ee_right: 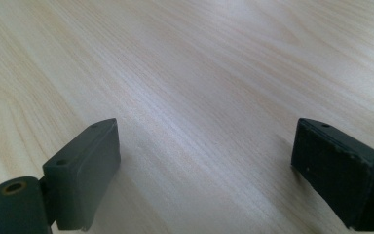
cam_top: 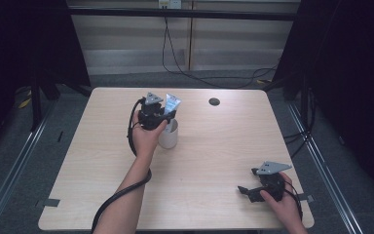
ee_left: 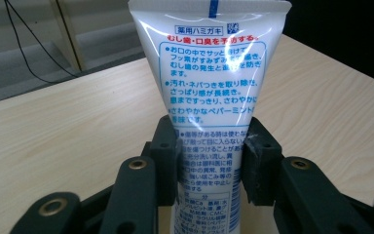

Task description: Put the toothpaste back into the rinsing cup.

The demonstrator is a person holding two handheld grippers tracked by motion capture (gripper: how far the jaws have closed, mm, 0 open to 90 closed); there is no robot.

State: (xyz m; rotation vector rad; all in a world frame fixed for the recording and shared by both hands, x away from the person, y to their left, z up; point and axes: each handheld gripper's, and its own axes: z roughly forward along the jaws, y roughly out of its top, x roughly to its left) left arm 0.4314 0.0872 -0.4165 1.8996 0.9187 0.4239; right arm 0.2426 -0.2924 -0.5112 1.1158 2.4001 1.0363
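Gripping a white plastic toothpaste tube [ee_left: 209, 97] printed with blue and red Japanese text, the left gripper [cam_top: 161, 115] hangs over the far-left part of the pale wood-grain table [cam_top: 214, 146], its two black jaws clamped on the tube's lower body from either side. In the left gripper view the tube stands upright between the jaws, its flat crimped end with a blue mark pointing up and its printed back panel facing the camera. From the high view the tube [cam_top: 171, 103] tilts slightly to the right and rises above a white cylindrical cup [cam_top: 169, 134] that stands on the table just below the gripper; whether the tube's lower end is inside the cup cannot be told, since the gripper and the left hand [cam_top: 145, 137] cover it. A black cable [cam_top: 121, 195] trails from the left gripper along the forearm.

The right gripper [cam_top: 246, 191] sits low near the table's near-right corner, held by the right hand [cam_top: 283, 200], with a grey three-cornered plate [cam_top: 271, 168] on top. In the right gripper view its black jaws stand wide apart with bare wood between them.

A small dark round hole [cam_top: 214, 101] marks the table's far side.
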